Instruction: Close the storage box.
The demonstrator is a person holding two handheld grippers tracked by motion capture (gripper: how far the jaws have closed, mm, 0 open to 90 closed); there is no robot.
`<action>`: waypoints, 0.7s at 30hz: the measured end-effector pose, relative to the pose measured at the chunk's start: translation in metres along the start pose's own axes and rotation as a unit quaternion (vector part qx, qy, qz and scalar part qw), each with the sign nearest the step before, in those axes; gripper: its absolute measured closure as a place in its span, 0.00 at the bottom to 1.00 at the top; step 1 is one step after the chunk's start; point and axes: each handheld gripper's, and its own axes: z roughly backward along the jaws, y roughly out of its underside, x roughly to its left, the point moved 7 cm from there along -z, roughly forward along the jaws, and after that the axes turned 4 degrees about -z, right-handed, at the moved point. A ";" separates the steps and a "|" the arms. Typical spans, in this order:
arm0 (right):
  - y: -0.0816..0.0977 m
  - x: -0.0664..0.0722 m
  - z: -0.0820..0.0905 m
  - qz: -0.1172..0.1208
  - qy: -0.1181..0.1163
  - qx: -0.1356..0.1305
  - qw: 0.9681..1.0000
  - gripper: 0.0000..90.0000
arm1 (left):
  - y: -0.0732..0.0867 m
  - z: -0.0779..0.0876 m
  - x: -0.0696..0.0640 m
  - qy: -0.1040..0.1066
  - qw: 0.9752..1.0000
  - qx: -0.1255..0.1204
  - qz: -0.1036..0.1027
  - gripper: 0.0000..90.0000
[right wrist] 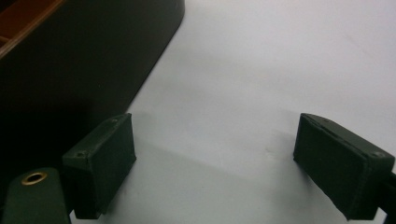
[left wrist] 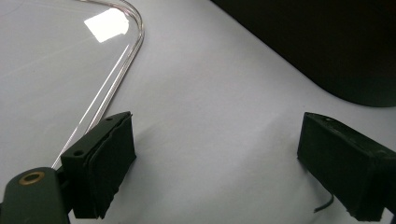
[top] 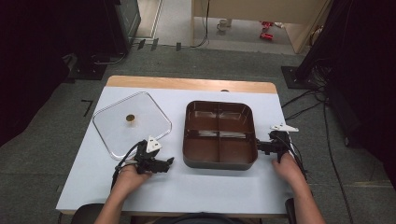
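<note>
Your left claw sits low over the tabletop near its front edge, in the gap between the clear lid and the brown tray. Its jaws are spread wide with nothing between them. The left gripper view makes that plain: both black pads stand well apart over bare white surface, with the lid's rounded corner just beyond the left pad and the tray's dark wall at upper right.

Your right claw is at the tray's right side, near its front right corner, and from the high view it looks to be touching or nearly touching the wall. The right gripper view settles it: the jaws are spread, empty, and the tray's dark outer wall lies beside the left pad, not between the two.

The high view alone gives you the layout. The tray has four compartments and sits right of centre; the square lid lies flat toward the left edge, with a small brown knob at its middle. The tray's brown inside shows as a sliver at the right gripper view's top left.
</note>
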 end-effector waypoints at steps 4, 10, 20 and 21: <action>0.000 0.000 0.000 0.000 0.000 0.000 1.000 0.14 | 0.000 0.000 0.000 0.000 1.000 0.000 0.000 0.12; 0.000 0.000 0.000 0.000 0.000 0.000 1.000 0.14 | 0.000 0.000 0.000 0.000 1.000 0.001 0.000 0.12; 0.000 0.000 0.000 0.000 0.000 0.000 1.000 0.14 | -0.007 -0.001 -0.002 -0.008 0.999 0.053 0.009 0.12; 0.000 0.000 0.000 0.000 0.000 0.000 1.000 0.14 | -0.008 -0.001 -0.003 -0.004 0.999 0.053 0.002 0.14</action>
